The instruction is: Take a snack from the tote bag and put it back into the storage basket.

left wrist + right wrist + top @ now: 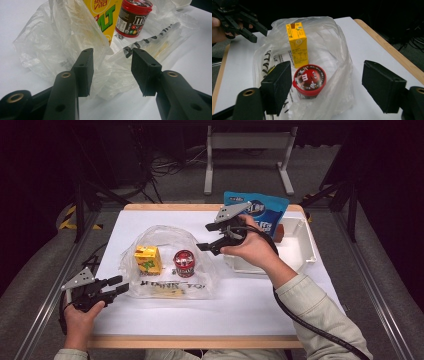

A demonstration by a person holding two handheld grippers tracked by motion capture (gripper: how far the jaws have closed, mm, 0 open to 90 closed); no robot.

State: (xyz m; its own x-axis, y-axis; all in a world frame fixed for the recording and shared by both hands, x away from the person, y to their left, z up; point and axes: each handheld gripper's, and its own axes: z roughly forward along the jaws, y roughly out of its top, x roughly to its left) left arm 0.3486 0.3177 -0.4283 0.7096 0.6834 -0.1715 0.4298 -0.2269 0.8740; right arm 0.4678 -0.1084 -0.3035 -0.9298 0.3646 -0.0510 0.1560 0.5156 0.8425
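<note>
Packing a clear plastic bag (167,257) mid-table, the right gripper (212,236) hovers released above it; the left gripper (119,285), jaws apart, must grasp the bag's edge next.

The table (165,312) has a white top with a light wooden edge. On it lies a clear plastic bag (165,257), crumpled, with black letters on its near side. A yellow carton (148,259) and a small tub with a red lid (184,263) stand upright inside the bag, side by side. At the right side a white tray (300,251) sits on the table, and a blue packet (260,212) lies at the far edge, just beside it.
</note>
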